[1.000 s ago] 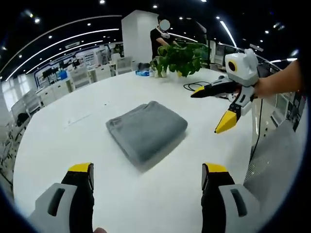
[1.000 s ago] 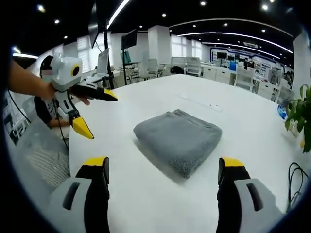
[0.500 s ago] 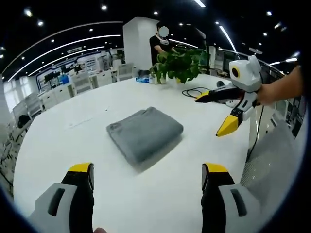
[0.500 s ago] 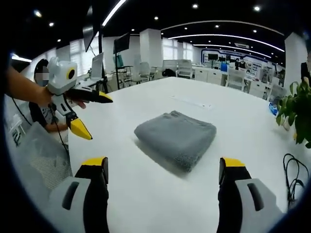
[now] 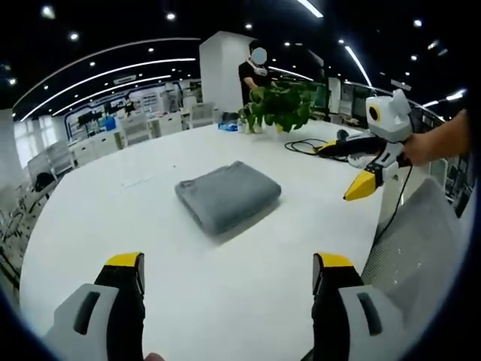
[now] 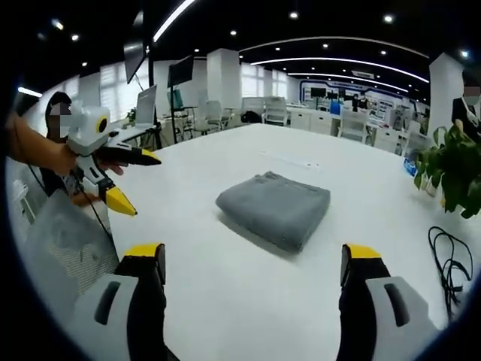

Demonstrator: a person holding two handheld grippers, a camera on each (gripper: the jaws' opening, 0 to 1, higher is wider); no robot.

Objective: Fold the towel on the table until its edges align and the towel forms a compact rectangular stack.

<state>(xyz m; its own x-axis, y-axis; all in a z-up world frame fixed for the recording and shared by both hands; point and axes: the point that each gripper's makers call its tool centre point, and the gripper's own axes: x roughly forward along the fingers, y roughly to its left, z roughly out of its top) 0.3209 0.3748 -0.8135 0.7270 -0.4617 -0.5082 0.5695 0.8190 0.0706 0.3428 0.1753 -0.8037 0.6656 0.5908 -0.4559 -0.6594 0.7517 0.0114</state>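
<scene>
The grey towel (image 5: 228, 197) is lying folded into a compact rectangle in the middle of the white table (image 5: 113, 226). The left gripper (image 5: 228, 272) and right gripper (image 6: 253, 264) are both hovering apart from it, jaws spread wide, gripping nothing. A potted plant (image 5: 282, 105) is sitting at the table's far edge.

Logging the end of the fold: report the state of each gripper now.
Left gripper: open, holding nothing, off to the side of the folded towel.
Right gripper: open, holding nothing, also clear of the towel.
</scene>
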